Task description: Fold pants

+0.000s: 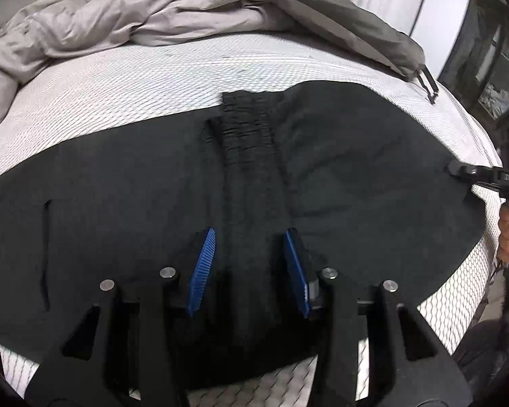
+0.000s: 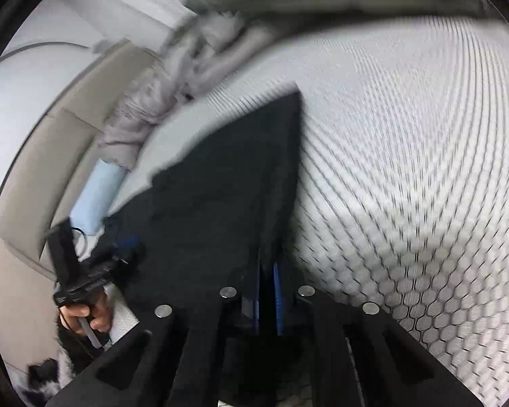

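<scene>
On the bed: black fabric pants (image 1: 356, 169) spread over white honeycomb-quilted mattress (image 1: 118, 78).
Left gripper (image 1: 249, 264): spread, straddling gathered waistband (image 1: 247, 129).
Right gripper (image 2: 267, 291): pinching pants' edge.

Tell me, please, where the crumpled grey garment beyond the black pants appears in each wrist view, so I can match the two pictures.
Left wrist view: the grey garment lies across the top left, on the far side of the mattress.
Right wrist view: the same garment, blurred, runs diagonally through the upper left, above a pale blue item.
Shared landmark: the black pants on the white honeycomb-patterned mattress.
</scene>
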`<state>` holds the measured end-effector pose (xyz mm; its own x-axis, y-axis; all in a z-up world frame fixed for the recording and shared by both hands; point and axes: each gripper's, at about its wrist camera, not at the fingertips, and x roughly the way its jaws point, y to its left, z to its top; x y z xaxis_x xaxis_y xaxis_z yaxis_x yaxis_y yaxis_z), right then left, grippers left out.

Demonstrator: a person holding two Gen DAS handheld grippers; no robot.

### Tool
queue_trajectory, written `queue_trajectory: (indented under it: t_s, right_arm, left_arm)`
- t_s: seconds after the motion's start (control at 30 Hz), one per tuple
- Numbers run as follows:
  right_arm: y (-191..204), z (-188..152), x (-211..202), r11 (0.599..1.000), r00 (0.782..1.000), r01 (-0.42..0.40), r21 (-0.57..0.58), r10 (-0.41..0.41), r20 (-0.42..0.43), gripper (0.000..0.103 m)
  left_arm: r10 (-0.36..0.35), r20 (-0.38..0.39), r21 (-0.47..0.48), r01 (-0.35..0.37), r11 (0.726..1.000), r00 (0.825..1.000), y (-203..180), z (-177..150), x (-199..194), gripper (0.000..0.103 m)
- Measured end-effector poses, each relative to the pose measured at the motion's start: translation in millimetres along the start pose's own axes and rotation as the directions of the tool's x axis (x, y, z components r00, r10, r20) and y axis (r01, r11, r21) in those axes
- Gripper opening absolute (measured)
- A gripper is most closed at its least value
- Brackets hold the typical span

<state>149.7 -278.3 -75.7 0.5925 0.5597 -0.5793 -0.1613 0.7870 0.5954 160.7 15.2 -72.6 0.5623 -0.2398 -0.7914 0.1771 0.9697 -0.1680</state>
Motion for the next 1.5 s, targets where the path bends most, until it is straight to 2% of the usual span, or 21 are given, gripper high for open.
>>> queue_trajectory:
  t_s: [0.07,0.13,0.2,0.27,0.33,0.5,0.57,0.63,0.67,0.73,0.77,0.8,0.83,0.87,0.93,0.97,1.03,1.17,1.37,1.43,1.5]
  right_arm:
    - [2,-4,1,0.997,0.998,0.059,-0.045,-0.060,-0.023,0.008]
    - [-7,-11,26,0.978,0.974,0.194,-0.073,-0.201,-0.105,0.016]
    - [-7,-13,21,0.984,0.981,0.176,-0.041,-0.178,-0.077,0.019]
    - [-3,-11,5,0.983,0.983,0.178,-0.035,-0.180,-0.036,0.035]
    - [-3,-16,-10,0.977,0.977,0.212,-0.026,-0.212,0.019,0.054]
    - [-8,-20,-25,0.980,0.980,0.198,0.015,-0.198,0.016,0.055]
    - [-5,-22,-26,0.981,0.981,0.192,0.006,-0.192,0.019,0.055]
    - [1,-17,-21,0.982,0.982,0.187,0.001,-0.187,0.020,0.056]
    - [4,-18,-20,0.983,0.983,0.184,-0.002,-0.184,0.022,0.056]
    - [9,-13,-8,0.983,0.983,0.181,-0.012,-0.181,0.014,0.056]
    - [13,-14,-2,0.983,0.983,0.183,-0.015,-0.183,0.007,0.056]
    - [15,-13,3,0.983,0.983,0.182,-0.020,-0.182,0.002,0.056]
    - [17,-14,6,0.983,0.983,0.182,-0.028,-0.182,-0.002,0.056]
    - [18,-13,9,0.982,0.982,0.187,-0.036,-0.187,-0.004,0.056]
    - [21,-15,10,0.979,0.980,0.196,-0.054,-0.197,-0.001,0.056]
    - [22,-16,9,0.978,0.980,0.198,-0.060,-0.199,0.001,0.056]
    - [22,-15,7,0.977,0.979,0.201,-0.063,-0.201,0.013,0.056]
    - [25,-12,1,0.976,0.978,0.208,-0.066,-0.205,0.039,0.056]
    - [29,-2,-17,0.985,0.982,0.168,-0.050,-0.162,0.099,0.056]
    - [28,0,-24,0.984,0.979,0.173,-0.049,-0.167,0.117,0.056]
    - [22,1,-31,0.984,0.977,0.176,-0.041,-0.170,0.125,0.056]
  left_arm:
    - [-0.012,0.000,-0.039,0.012,0.999,1.000,12,-6,-11,0.043]
    - [0.025,0.008,-0.079,-0.024,0.997,1.000,30,-13,-26,0.043]
    - [0.069,0.018,-0.136,-0.065,0.989,0.997,51,-18,-45,0.047]
    - [0.123,0.052,-0.217,-0.109,0.970,0.991,79,-30,-73,0.059]
    - [0.184,0.070,-0.294,-0.156,0.943,0.980,106,-42,-94,0.069]
    - [0.206,0.074,-0.511,-0.140,0.848,0.976,182,-81,-122,0.074]
    - [0.164,0.087,-0.608,-0.078,0.790,0.983,214,-94,-114,0.074]
    - [0.097,0.105,-0.716,0.007,0.698,0.990,244,-107,-101,0.067]
    - [0.083,0.126,-0.755,0.042,0.655,0.989,256,-109,-98,0.058]
    - [0.097,0.167,-0.787,0.073,0.613,0.981,272,-109,-97,0.040]
    - [0.101,0.167,-0.803,0.076,0.592,0.981,279,-108,-96,0.025]
    - [0.108,0.167,-0.811,0.074,0.580,0.980,284,-108,-96,0.013]
    - [0.116,0.172,-0.812,0.074,0.578,0.978,286,-108,-96,0.009]
    - [0.125,0.177,-0.810,0.072,0.582,0.976,286,-108,-98,0.006]
    - [0.171,0.202,-0.782,0.054,0.621,0.964,276,-101,-109,0.002]
    - [0.212,0.219,-0.744,0.023,0.667,0.953,264,-94,-118,0.002]
    - [0.266,0.243,-0.683,-0.030,0.730,0.933,240,-79,-135,0.002]
    - [0.269,0.328,-0.560,-0.044,0.827,0.906,173,-47,-167,0.001]
    - [0.102,0.418,-0.298,0.030,0.954,0.903,26,21,-164,0.002]
    - [0.008,0.416,-0.195,0.081,0.978,0.909,-29,40,-153,0.002]
    - [-0.096,0.397,-0.115,0.153,0.981,0.913,-77,50,-135,0.002]
